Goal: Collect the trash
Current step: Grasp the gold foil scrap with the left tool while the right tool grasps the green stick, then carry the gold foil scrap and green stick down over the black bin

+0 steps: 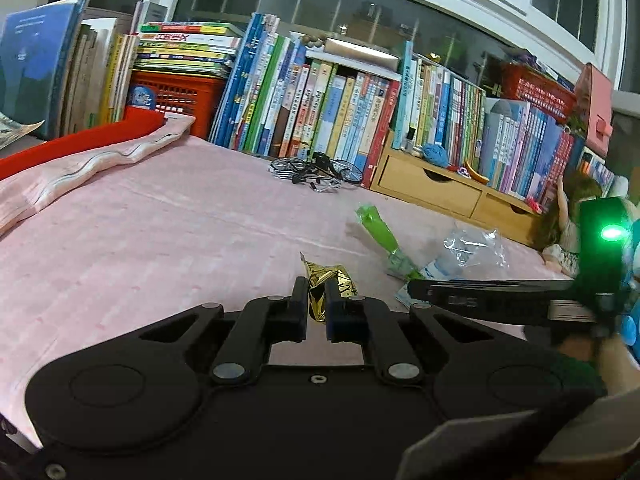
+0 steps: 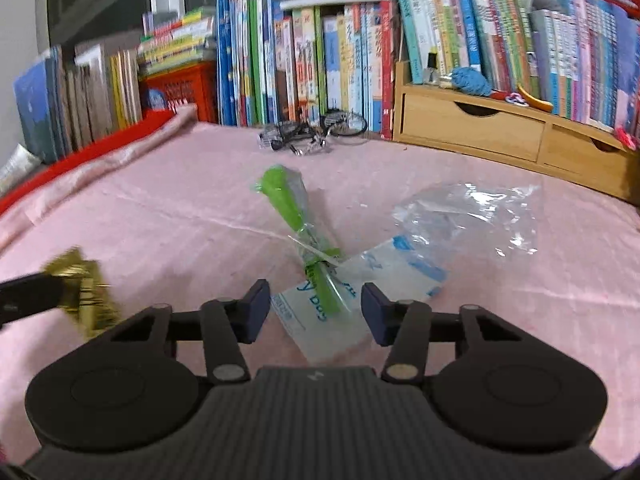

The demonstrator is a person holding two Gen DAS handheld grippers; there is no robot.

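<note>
left tool (image 1: 316, 300) clamps gold wrapper (image 1: 329, 280); right tool (image 2: 316, 308) gapes.

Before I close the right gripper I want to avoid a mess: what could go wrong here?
1. The open right gripper straddles the green wrapper where it lies on the clear plastic bag; closing may pinch both, or the slick bag may slip out.
2. The left gripper holds the gold wrapper by a crumpled edge, so it could drop.
3. The toy bicycle lies behind the trash.
</note>
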